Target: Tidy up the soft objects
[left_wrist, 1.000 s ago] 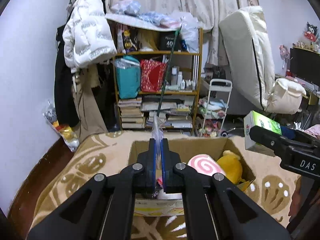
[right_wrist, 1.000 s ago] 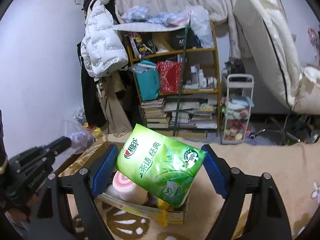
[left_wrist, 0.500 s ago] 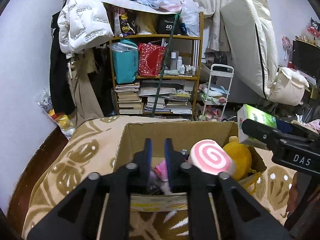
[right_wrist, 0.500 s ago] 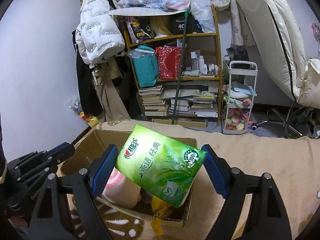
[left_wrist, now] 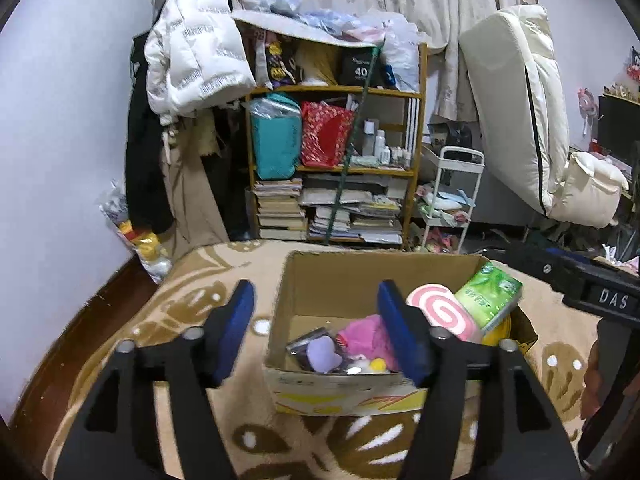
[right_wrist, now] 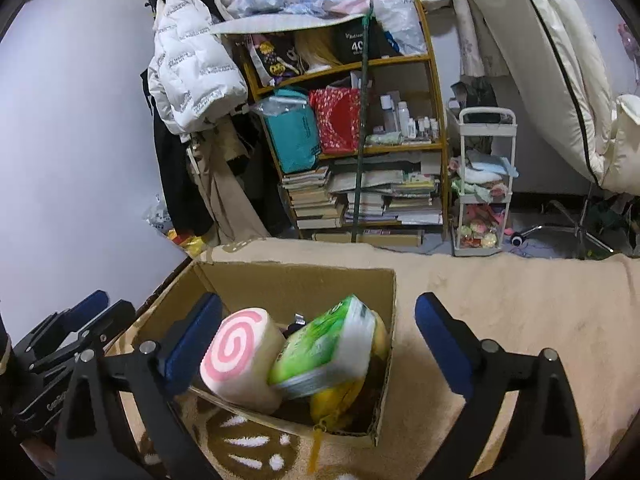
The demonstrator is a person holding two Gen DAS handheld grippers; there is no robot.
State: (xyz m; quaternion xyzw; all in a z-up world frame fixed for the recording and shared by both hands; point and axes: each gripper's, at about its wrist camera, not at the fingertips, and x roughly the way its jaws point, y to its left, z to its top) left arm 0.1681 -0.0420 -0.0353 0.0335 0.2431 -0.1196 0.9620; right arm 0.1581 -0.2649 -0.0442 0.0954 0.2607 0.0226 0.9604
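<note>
Leftmost, a white puffer jacket [left_wrist: 192, 44] hangs beside a crowded bookshelf [left_wrist: 336, 164], a box marked "40" [left_wrist: 360, 70] on its top shelf, with a white cart [left_wrist: 452, 196] further right. "DAS" [left_wrist: 612, 300] shows on the right gripper [right_wrist: 316, 344]. Both it and the left gripper [left_wrist: 316, 328] gape wide, holding nothing, over the cardboard box [left_wrist: 316, 388], where the green tissue pack [right_wrist: 324, 348] leans against the pink swirl plush [right_wrist: 236, 356].

black gripper arms, blue finger pads [left_wrist: 236, 332], silver screws, "das" marking.
</note>
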